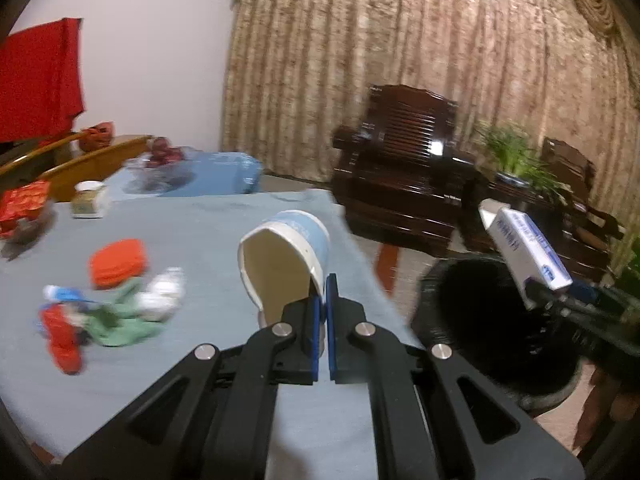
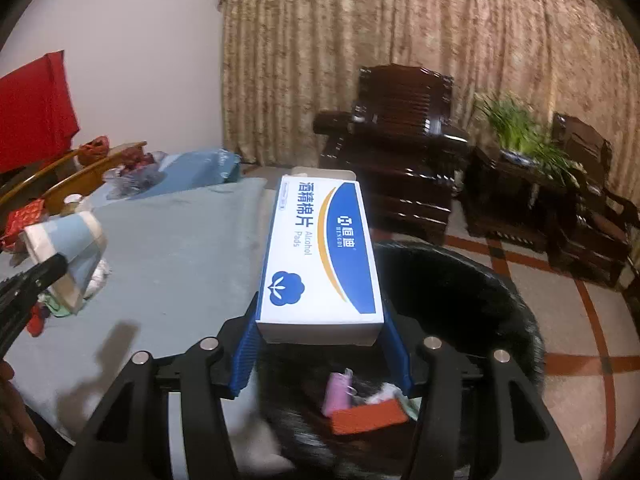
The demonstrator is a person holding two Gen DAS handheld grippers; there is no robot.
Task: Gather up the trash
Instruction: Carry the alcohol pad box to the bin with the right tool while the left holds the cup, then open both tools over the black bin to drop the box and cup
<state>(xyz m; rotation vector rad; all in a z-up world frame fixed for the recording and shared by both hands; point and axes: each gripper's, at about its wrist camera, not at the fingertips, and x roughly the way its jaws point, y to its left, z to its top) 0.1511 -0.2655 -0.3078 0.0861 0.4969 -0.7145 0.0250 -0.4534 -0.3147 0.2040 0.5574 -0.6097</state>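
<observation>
- The left gripper (image 1: 323,300) is pinching the rim of a blue-and-white paper cup (image 1: 286,256), jaws clamped nearly together.
- The right gripper (image 2: 320,344) is clamping an alcohol pads box (image 2: 320,252) over the black trash bin (image 2: 460,292), where discarded scraps are lying.
- On the blue tablecloth (image 1: 208,232), at nine o'clock, crumpled trash (image 1: 108,300) is waiting.
- Beyond, a dark wooden armchair (image 1: 400,160) is standing at one o'clock, before beige curtains (image 1: 400,40).

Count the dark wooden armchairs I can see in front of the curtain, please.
2. One dark wooden armchair stands centrally before the curtain; a second armchair sits at the right edge, beyond the side table with the potted plant. More may be hidden outside the view.
</observation>
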